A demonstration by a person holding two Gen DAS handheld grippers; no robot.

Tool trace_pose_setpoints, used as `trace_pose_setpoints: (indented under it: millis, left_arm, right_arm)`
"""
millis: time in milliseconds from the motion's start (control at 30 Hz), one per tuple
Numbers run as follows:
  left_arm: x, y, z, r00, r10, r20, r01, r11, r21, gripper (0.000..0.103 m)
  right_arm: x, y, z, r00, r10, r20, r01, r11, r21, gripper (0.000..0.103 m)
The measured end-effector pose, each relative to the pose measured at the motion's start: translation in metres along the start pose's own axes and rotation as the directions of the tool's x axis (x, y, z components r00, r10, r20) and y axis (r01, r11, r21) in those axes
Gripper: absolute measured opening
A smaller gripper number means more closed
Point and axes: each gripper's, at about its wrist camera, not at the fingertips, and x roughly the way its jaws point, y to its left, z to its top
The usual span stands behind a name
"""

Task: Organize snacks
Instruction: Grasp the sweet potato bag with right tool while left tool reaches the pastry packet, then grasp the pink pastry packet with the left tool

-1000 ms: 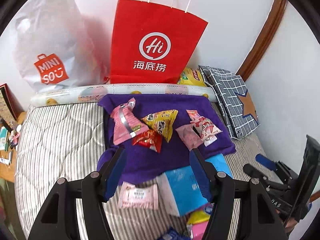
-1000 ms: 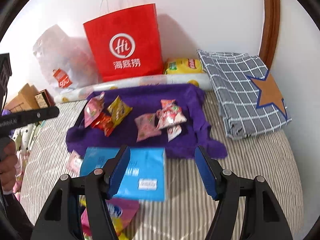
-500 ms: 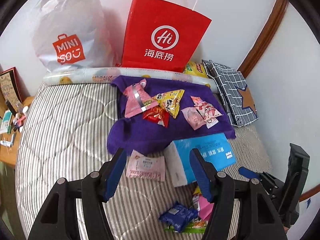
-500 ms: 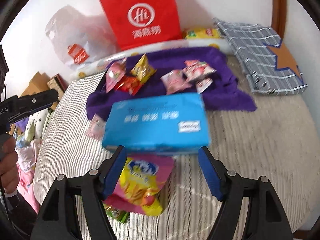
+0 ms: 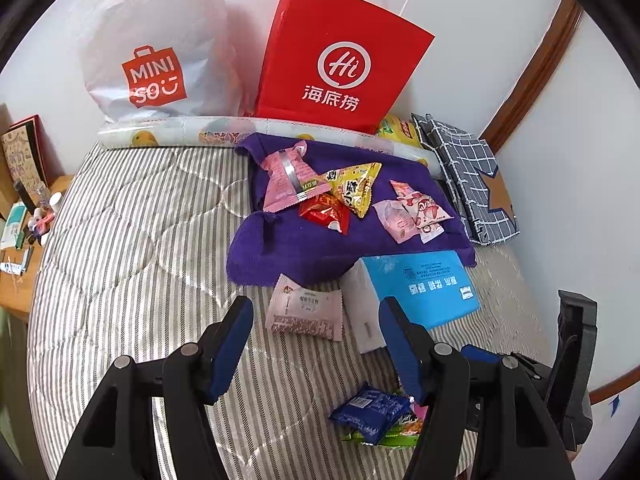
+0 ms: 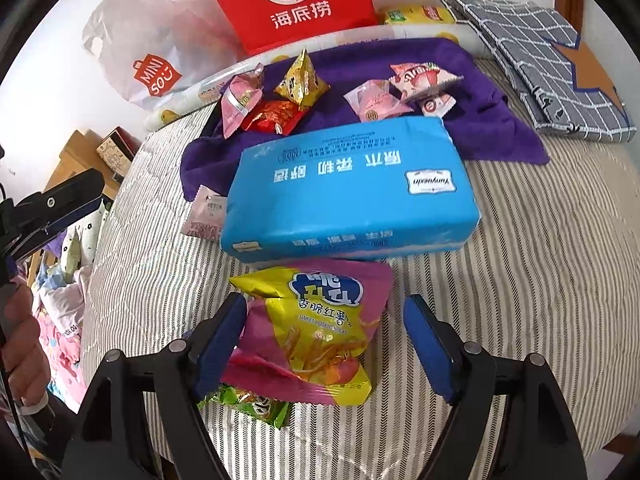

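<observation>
Several snack packets lie on a purple cloth on the striped bed. A pale pink packet lies just before my open, empty left gripper. A dark blue packet and a green one lie near its right finger. My right gripper is open, low over a pink and yellow sweet potato chip bag, with a finger on each side, not touching. A green packet peeks from under the bag. A blue tissue pack lies between bag and cloth.
A red paper bag and a white Miniso bag lean on the wall behind a rolled sheet. A checked grey cloth lies at the right. A wooden side table with small items stands left.
Both grippers have pulled back toward the near edge of the bed. The chip bag, dark blue packet and green packet have come into view. Both stay open.
</observation>
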Motion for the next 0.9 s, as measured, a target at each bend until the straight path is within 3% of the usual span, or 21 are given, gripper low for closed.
trace_pose_setpoints:
  millis: [400, 700, 900]
  left_arm:
    - [0.002, 0.008, -0.022, 0.999, 0.038, -0.030, -0.038, 0.999, -0.011, 0.063]
    - [0.000, 0.007, -0.030, 0.998, 0.050, -0.029, -0.051, 0.998, -0.025, 0.063]
    - [0.015, 0.010, -0.036, 0.996, 0.067, -0.055, -0.070, 0.997, -0.045, 0.063]
  right_arm:
    - [0.027, 0.005, -0.006, 0.997, 0.060, -0.049, -0.059, 0.998, 0.024, 0.083]
    - [-0.003, -0.003, -0.012, 0.994, 0.107, 0.001, -0.107, 0.994, 0.012, 0.077]
    - [-0.030, -0.019, -0.017, 0.997, 0.035, 0.074, -0.033, 0.999, -0.033, 0.077]
